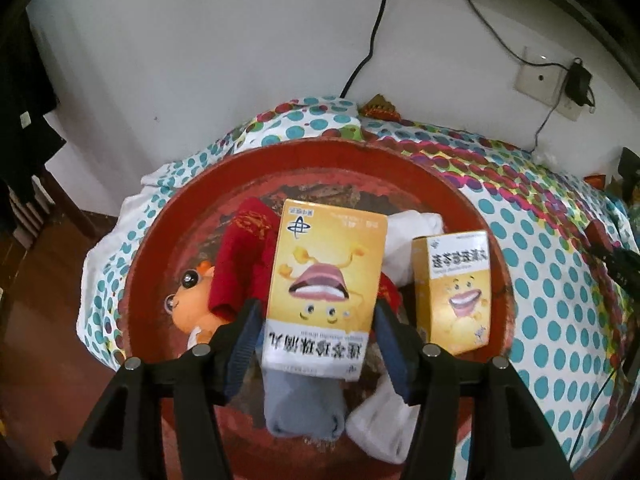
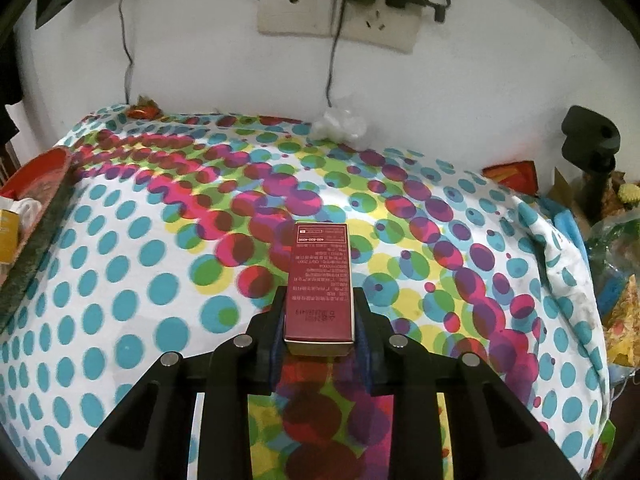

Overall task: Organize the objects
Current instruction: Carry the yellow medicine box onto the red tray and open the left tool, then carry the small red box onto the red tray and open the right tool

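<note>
A large yellow cartoon box (image 1: 326, 276) lies in the round red tray (image 1: 168, 216), resting on a grey sock (image 1: 304, 408). My left gripper (image 1: 318, 312) straddles the box's near end, its blue pads close beside the sides with a slight gap, so it looks open. A smaller yellow box (image 1: 454, 292) stands to the right in the tray. In the right wrist view my right gripper (image 2: 320, 300) is shut on a slim dark red box (image 2: 320, 272), held just above the dotted bedspread (image 2: 140, 260).
The tray also holds an orange plush toy (image 1: 192, 300), a red cloth (image 1: 240, 264), a white sock (image 1: 380, 428) and a white cloth (image 1: 412, 240). The tray's edge (image 2: 40, 172) shows at far left. Wall sockets (image 2: 336, 12) with cables sit behind; clutter (image 2: 616, 280) lies right.
</note>
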`<control>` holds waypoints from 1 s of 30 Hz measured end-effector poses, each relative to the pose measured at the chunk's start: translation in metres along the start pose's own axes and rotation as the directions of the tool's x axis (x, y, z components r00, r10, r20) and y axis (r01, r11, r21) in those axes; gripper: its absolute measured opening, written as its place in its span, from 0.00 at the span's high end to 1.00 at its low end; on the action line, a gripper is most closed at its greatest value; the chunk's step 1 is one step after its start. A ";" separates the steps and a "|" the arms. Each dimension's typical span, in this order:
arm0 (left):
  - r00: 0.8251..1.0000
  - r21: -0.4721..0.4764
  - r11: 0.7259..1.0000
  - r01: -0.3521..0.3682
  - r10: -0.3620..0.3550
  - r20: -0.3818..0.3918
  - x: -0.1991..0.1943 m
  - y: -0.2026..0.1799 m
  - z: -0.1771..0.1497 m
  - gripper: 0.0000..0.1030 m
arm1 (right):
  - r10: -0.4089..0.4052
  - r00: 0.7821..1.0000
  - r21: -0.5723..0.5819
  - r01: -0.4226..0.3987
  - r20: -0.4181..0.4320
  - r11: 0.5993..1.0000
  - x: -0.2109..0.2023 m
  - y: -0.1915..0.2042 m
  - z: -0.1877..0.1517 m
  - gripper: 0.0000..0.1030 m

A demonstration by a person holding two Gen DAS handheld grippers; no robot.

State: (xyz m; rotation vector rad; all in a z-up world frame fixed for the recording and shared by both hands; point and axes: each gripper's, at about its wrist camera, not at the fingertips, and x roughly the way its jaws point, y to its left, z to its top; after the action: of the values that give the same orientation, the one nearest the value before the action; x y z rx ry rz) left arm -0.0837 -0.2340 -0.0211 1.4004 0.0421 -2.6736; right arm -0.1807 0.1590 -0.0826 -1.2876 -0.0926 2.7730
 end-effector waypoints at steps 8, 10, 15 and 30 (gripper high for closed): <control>0.999 0.017 1.000 -0.013 0.012 0.030 -0.028 0.004 -0.021 0.44 | 0.069 0.997 -0.052 -0.068 0.024 0.996 -0.030 0.028 0.001 0.73; 0.999 0.019 1.000 -0.016 0.015 0.037 -0.034 0.005 -0.027 0.43 | 0.094 0.995 -0.073 -0.092 0.035 0.993 -0.040 0.037 0.003 0.73; 0.999 0.006 1.000 -0.012 0.012 0.030 -0.045 0.014 -0.038 0.43 | 0.180 0.982 -0.132 -0.171 0.056 0.976 -0.064 0.067 0.008 0.73; 0.998 -0.089 0.994 -0.063 0.064 0.007 -0.054 0.059 -0.059 0.43 | 0.396 0.918 -0.302 -0.371 0.025 0.878 -0.123 0.165 0.011 0.73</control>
State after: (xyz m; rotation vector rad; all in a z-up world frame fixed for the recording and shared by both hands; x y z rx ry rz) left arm 0.0023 -0.2825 -0.0081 1.3389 0.1113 -2.5934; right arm -0.1182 -0.0176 0.0035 -1.3787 -0.2949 3.2574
